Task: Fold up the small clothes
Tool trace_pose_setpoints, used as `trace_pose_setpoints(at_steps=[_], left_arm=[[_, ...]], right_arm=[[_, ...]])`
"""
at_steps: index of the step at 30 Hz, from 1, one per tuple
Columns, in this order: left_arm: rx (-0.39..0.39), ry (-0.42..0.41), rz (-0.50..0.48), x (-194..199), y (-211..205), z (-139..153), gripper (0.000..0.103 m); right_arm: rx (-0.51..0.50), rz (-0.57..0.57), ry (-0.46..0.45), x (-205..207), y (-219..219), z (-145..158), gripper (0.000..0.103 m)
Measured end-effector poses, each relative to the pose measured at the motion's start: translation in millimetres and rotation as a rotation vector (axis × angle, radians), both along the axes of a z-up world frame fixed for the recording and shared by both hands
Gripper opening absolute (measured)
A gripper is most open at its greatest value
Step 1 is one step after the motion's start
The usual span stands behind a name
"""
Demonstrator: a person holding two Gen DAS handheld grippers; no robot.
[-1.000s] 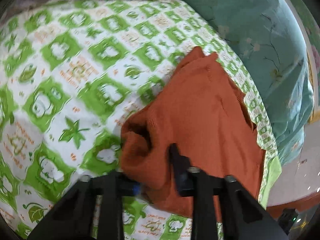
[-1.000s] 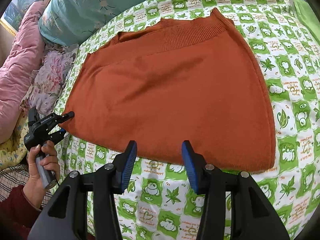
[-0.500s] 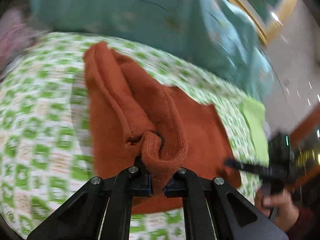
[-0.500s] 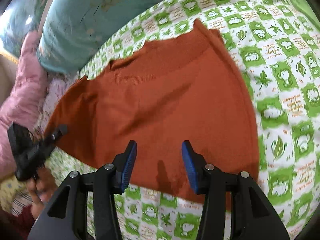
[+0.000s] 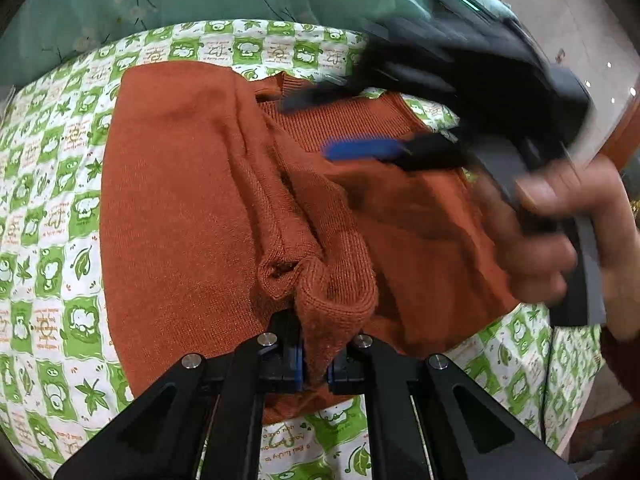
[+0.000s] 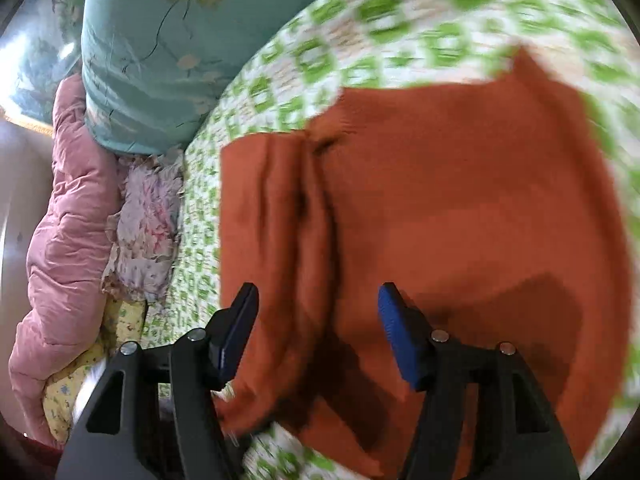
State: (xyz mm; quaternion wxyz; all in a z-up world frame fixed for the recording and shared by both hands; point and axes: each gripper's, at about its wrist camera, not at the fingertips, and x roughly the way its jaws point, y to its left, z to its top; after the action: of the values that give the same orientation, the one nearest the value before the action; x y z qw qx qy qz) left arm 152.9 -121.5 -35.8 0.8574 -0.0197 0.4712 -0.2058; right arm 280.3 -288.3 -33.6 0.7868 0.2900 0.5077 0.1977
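While your left gripper [image 5: 314, 364] clamped a bunched sweater [image 5: 180, 216] cuff at bottom centre, the garment lay mid-frame on the green-checked sheet [image 5: 44, 240]; your right gripper [image 6: 318, 332] hovered over it, jaws just widened, gripping nothing.

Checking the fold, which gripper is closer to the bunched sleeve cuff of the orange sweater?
Left. The left gripper is shut on the bunched sleeve cuff. The right gripper hovers open above the orange sweater, not touching the cuff.
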Motion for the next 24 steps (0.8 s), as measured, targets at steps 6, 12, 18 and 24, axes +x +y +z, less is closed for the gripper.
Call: trace_pose_setpoints(at_steps=[6, 12, 18, 24], left_arm=[[0.007, -0.005, 0.01, 5, -3, 5, 0.005], [-0.087, -0.041, -0.06, -4, -8, 38, 0.006], [-0.157, -0.047, -0.168, -11, -54, 51, 0.006], [-0.158, -0.002, -0.223, -8, -101, 29, 0.006]], right_arm=[[-0.079, 0.073, 0.01, 39, 46, -9, 0.038], [-0.087, 0.065, -0.13, 8, 27, 38, 0.015], [-0.135, -0.021, -0.18, -29, -26, 69, 0.015], [-0.236, -0.119, -0.121, -48, -80, 48, 0.014]])
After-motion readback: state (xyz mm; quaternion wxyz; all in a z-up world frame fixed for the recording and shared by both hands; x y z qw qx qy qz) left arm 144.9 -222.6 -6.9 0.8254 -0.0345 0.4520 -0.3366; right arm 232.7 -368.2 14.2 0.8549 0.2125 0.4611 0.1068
